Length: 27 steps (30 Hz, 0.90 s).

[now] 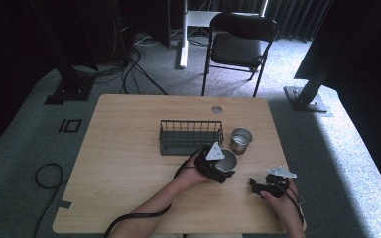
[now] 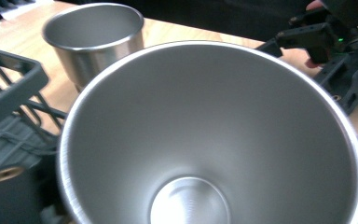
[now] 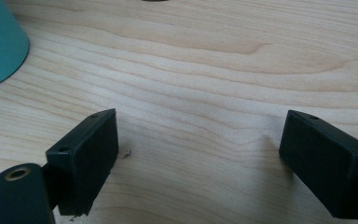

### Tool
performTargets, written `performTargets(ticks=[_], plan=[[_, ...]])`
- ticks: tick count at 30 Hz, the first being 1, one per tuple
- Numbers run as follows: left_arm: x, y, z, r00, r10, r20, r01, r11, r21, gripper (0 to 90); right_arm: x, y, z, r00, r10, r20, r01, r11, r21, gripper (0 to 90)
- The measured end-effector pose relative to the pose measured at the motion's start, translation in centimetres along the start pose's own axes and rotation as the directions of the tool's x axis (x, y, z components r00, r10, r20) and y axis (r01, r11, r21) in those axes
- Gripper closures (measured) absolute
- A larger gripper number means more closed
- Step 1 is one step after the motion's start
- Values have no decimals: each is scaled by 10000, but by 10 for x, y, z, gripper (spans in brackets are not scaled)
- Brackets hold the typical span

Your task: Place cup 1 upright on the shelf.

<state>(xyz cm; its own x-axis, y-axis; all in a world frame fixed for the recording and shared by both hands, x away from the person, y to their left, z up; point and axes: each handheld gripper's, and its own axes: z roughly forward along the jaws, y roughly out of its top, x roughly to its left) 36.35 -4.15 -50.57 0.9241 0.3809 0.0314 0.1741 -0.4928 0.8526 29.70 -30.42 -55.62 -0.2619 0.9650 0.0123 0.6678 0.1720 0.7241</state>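
Filling the left gripper view from edge to edge, the steel cup held by the left gripper is the thing nearest any camera, its open mouth tilted toward the lens so the round floor shows deep inside. From the high view the wooden table is the largest thing, then the dark wire rack standing near its middle, then the second steel cup standing upright just beside the rack's right end, well clear of the held one. The held cup sits at the front edge of the rack's right end, with the left gripper wrapped round its near side; its jaws are hidden behind the cup wall, so a firm clamp on the cup is a judgement drawn from how the cup leans and rides with the hand. The right gripper hangs low over bare wood toward the table's near right corner, its jaws spread wide with nothing between them, and a teal thing cuts into the corner of its view. The step in hand looks like carrying the cup toward the rack. The next move calls for lifting the rim over the rack's front wire, keeping it off the other cup, and setting it down inside before the jaws let go.
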Motion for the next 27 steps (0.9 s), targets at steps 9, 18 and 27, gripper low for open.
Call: performTargets(ticks=[9, 18, 27], plan=[[-1, 1, -3, 9999, 70, -131, -69, 9999, 89, 142, 0, 0, 0, 10000, -3, 1, 3, 10000, 0, 114], [-3, 11, -17, 9997, 158, -187, -158, 9999, -24, 143, 0, 0, 0, 10000, 5, 4, -5, 10000, -10, 114], [-6, 26, -29, 9994, 238, -258, -239, 9997, -42, 142, 0, 0, 0, 10000, -3, 1, 3, 10000, -7, 114]])
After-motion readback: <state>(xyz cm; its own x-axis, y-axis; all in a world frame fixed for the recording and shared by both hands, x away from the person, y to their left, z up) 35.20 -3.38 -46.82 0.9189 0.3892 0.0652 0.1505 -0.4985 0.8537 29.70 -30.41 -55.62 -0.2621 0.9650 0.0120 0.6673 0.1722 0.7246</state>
